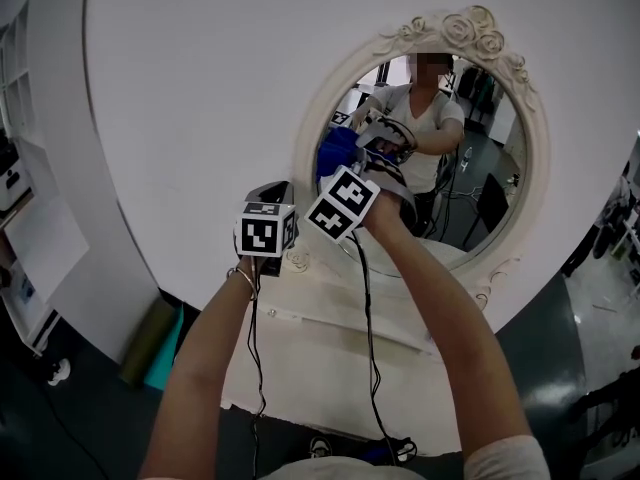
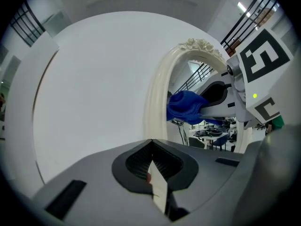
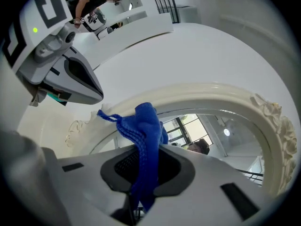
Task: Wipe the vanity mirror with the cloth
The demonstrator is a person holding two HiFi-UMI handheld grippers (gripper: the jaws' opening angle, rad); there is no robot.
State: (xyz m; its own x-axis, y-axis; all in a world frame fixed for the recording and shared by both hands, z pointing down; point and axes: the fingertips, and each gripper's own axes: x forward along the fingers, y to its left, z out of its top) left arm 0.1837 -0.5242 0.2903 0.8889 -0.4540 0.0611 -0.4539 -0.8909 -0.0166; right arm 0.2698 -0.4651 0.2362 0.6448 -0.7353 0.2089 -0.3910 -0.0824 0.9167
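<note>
Head view
- Right gripper (image 1: 385,146): raised to the left part of the vanity mirror (image 1: 470,198), with the blue cloth (image 1: 335,156) bunched at its tip by the cream frame.
- Left gripper (image 1: 270,203): lower and to the left, just beside the right one and clear of the glass.
- Surroundings: white vanity top (image 1: 300,338) under the mirror, with black cables (image 1: 368,348) hanging past it.
- Markings: black-and-white square patterns on both marker cubes.

Left gripper view
- Left gripper (image 2: 153,166): jaws pressed together, with only a pale strip at the seam.
- Ahead: the right gripper (image 2: 221,98) crosses in front of the mirror (image 2: 207,131), pinching the cloth (image 2: 184,105) just inside the frame.

Right gripper view
- Right gripper (image 3: 146,168): jaws clamped on the cloth (image 3: 148,135), which sticks up between them with a fringe corner loose.
- Cloth and mirror: the cloth overlaps the lower-left rim of the mirror (image 3: 211,131). Contact with the glass cannot be told.
- Nearby: the left gripper (image 3: 75,84) at upper left, apart from the cloth.
</note>
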